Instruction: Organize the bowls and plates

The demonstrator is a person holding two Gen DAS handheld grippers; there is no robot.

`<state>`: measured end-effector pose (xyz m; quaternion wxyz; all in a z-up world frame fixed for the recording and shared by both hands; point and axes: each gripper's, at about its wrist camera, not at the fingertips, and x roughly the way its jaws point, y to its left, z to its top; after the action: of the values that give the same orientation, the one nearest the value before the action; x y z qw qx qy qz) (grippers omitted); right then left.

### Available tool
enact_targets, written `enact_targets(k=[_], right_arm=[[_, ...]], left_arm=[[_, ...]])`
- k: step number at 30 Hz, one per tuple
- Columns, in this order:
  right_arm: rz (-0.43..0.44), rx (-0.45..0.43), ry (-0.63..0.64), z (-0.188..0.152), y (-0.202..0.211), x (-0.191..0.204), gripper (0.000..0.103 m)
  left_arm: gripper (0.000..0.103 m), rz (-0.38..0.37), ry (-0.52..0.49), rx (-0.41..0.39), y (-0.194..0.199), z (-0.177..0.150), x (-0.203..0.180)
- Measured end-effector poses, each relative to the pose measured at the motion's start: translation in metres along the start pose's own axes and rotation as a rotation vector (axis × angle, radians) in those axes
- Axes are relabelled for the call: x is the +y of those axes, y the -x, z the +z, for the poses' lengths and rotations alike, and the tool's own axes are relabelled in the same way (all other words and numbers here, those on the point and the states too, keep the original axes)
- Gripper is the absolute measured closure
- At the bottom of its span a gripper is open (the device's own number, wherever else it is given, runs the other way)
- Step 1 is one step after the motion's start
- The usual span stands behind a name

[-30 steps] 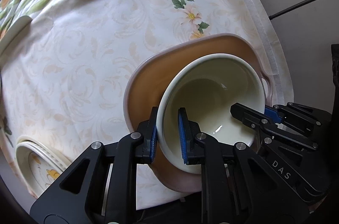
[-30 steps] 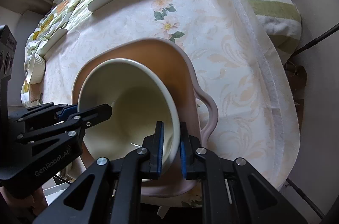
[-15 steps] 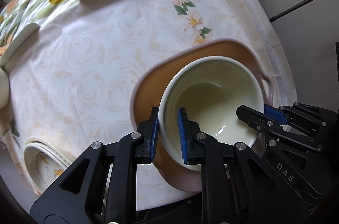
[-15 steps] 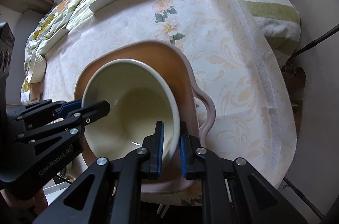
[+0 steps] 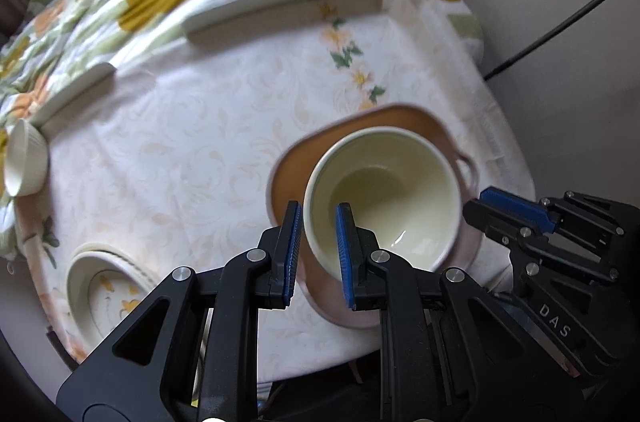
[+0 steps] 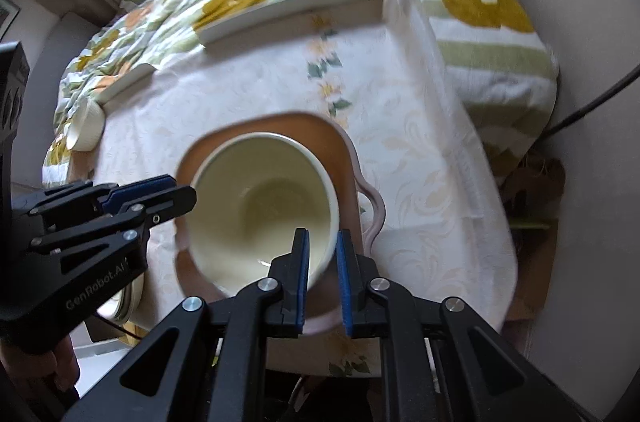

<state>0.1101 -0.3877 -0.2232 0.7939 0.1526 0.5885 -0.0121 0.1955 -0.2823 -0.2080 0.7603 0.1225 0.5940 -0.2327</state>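
A cream bowl (image 5: pixel 384 190) sits in a pink dish with a brown inside (image 5: pixel 288 178) near the table's right edge. My left gripper (image 5: pixel 318 254) straddles the bowl's near-left rim, its jaws slightly apart and no longer pinching. My right gripper (image 6: pixel 322 276) straddles the bowl's (image 6: pixel 260 206) near-right rim the same way, over the pink dish (image 6: pixel 344 158). Each gripper shows in the other's view: the right one (image 5: pixel 516 210) and the left one (image 6: pixel 148 192).
A small white ribbed bowl (image 5: pixel 26 162) stands at the far left. A stack of flower-patterned plates (image 5: pixel 108 298) sits near left. Two long white platters (image 5: pixel 280 2) (image 5: pixel 72 90) lie along the back of the cloth. A black cable (image 5: pixel 560 22) runs at right.
Both grippers have loosened their jaws on the bowl's rim and pulled back and up. The bowl now sits level in the pink dish and looks smaller.
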Motion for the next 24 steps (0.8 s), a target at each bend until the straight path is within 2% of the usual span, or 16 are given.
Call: enact_targets(k=[2,3,5,6,7,9,10,11,12,13,14,19,24], right_arm=[[0.007,-0.031,0.043,-0.006,0.013,0.006,0.090],[0.014,-0.047,0.064,-0.009,0.019,0.009,0.090],[0.027,-0.088,0.116,-0.017,0.033,0.017,0.090],[0.034,-0.105,0.137,-0.019,0.037,0.019,0.090],[0.042,-0.127,0.163,-0.022,0.043,0.023,0.090],[0.056,-0.166,0.216,-0.029,0.053,0.033,0.090],[0.061,-0.181,0.242,-0.032,0.056,0.037,0.079],[0.066,-0.195,0.272,-0.036,0.059,0.042,0.055],[0.071,-0.208,0.306,-0.039,0.060,0.048,0.039],[0.077,-0.218,0.331,-0.041,0.059,0.053,0.014],[0.092,-0.230,0.367,-0.045,0.059,0.060,0.009],[0.147,-0.255,0.502,-0.048,0.055,0.091,0.009],[0.216,-0.288,0.589,-0.024,0.057,0.133,0.008]], left_arm=[[0.086,0.002,0.018,-0.067,0.018,-0.006,0.003],[0.084,0.006,0.034,-0.128,0.033,-0.012,0.005],[0.076,0.028,0.058,-0.218,0.055,-0.021,0.011],[0.055,0.050,0.072,-0.269,0.067,-0.028,0.014],[0.025,0.067,0.083,-0.300,0.073,-0.033,0.016],[0.004,0.123,0.121,-0.405,0.096,-0.048,0.024],[0.003,0.140,0.137,-0.442,0.104,-0.055,0.028],[0.003,0.154,0.156,-0.467,0.112,-0.062,0.032],[0.003,0.167,0.183,-0.482,0.119,-0.069,0.038],[0.003,0.182,0.217,-0.494,0.126,-0.077,0.045],[0.003,0.191,0.238,-0.500,0.130,-0.082,0.049],[0.003,0.269,0.388,-0.541,0.159,-0.122,0.088],[0.003,0.331,0.526,-0.578,0.183,-0.155,0.136]])
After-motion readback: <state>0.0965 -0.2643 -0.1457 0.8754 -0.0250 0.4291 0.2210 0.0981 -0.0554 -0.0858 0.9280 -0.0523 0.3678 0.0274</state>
